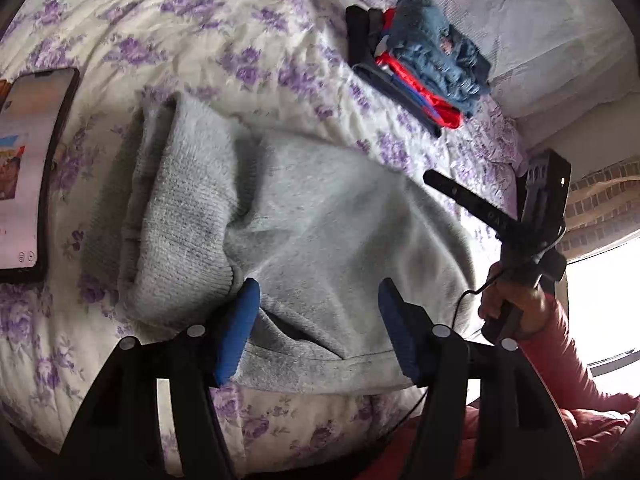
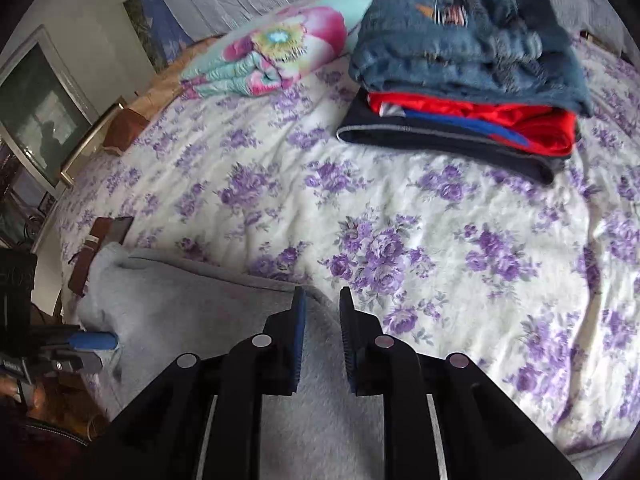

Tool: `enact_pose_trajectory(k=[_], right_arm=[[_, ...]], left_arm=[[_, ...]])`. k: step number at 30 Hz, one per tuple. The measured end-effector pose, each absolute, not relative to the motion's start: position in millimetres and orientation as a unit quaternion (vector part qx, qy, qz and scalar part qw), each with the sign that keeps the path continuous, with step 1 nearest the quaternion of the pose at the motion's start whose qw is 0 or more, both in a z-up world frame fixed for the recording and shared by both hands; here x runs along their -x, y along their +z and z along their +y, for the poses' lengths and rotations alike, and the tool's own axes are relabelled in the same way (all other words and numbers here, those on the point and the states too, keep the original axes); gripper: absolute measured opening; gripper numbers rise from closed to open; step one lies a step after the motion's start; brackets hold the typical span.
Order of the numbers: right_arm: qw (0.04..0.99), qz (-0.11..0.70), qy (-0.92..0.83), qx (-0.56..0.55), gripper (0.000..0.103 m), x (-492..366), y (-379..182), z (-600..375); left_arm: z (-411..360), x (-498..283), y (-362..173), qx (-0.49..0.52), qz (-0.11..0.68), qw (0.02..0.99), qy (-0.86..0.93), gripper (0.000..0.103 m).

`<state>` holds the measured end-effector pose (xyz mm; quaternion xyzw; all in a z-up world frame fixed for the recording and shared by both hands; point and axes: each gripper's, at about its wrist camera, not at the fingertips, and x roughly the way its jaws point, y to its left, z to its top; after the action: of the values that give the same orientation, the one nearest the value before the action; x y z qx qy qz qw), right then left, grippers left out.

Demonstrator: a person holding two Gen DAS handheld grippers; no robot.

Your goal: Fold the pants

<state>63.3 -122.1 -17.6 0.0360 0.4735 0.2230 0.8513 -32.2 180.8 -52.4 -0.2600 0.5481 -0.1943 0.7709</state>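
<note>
1. Your grey sweatpants (image 1: 304,216) lie partly folded on the floral bedspread (image 1: 192,40), in a bundle near the bed's front edge, with a thick folded roll on the left in the left wrist view and a flatter panel running right.
2. Your left gripper (image 1: 316,328) hovers just over the near hem, its blue pads spread wide with nothing between them; the fabric lies straight ahead and below.
3. Your right gripper (image 2: 322,340) sits over the bundle's right end, pads narrowly parted and apparently holding nothing, though I cannot tell whether they touch the cloth.
4. The bundle's long axis looks to run left to right across both grippers, so each one has an end: the left is nearer the rolled side, the right nearer the flat edge.
5. The stack of folded clothes (image 2: 464,80), jeans on top, lies well apart, farther up the bed and nearer your right hand.
</note>
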Motion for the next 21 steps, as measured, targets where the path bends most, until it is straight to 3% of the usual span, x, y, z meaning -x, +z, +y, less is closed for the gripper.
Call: enact_pose_trajectory(k=[1, 4, 8, 9, 10, 16, 21], right_arm=[[0.855, 0.462, 0.232, -0.029, 0.020, -53, -8, -123], [0.852, 0.460, 0.249, -0.002, 0.051, -27, -5, -115], [0.814, 0.534, 0.230, -0.005, 0.054, -32, -67, -104], [0.825, 0.515, 0.231, -0.028, 0.054, -30, -69, -109], [0.826, 0.514, 0.229, -0.041, 0.053, -32, -65, -112], [0.885, 0.431, 0.153, -0.087, 0.057, 17, 5, -193], [0.875, 0.411, -0.051, -0.252, 0.058, 122, -2, -342]], left_arm=[[180, 33, -43, 0.258, 0.536, 0.779, -0.200, 0.072], [171, 24, -28, 0.239, 0.516, 0.795, -0.210, 0.087], [159, -11, -70, 0.187, 0.564, 0.790, -0.152, 0.091], [157, -17, -74, 0.185, 0.561, 0.794, -0.148, 0.092], [153, -19, -72, 0.181, 0.562, 0.793, -0.150, 0.098], [153, -12, -60, 0.168, 0.571, 0.789, -0.153, 0.098], [161, -4, -66, 0.186, 0.557, 0.793, -0.160, 0.098]])
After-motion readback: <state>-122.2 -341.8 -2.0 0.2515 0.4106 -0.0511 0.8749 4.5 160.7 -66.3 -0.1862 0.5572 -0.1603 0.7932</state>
